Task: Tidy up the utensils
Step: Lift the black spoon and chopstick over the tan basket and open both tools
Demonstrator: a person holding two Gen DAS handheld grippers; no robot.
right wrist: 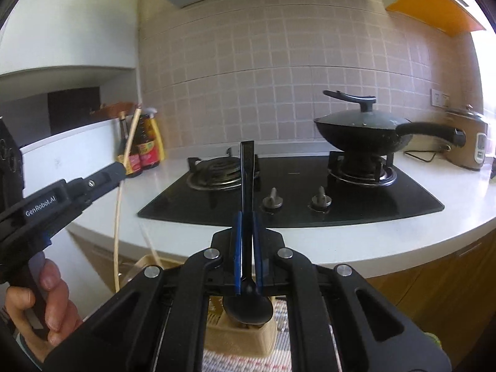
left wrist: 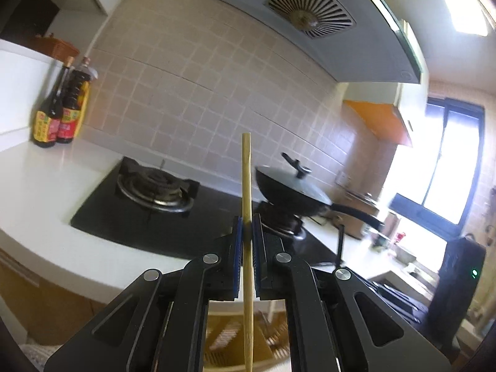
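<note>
My left gripper is shut on a bamboo chopstick that stands upright between its blue pads, well above the counter. In the right wrist view the left gripper and its chopstick show at the left. My right gripper is shut on a black spoon, handle up, bowl hanging below the jaws. Under it sits a beige utensil basket, also glimpsed in the left wrist view.
A black gas hob lies in the white counter, with a lidded black wok on its right burner. Sauce bottles stand at the back left, a rice cooker at the right. A woven mat lies under the basket.
</note>
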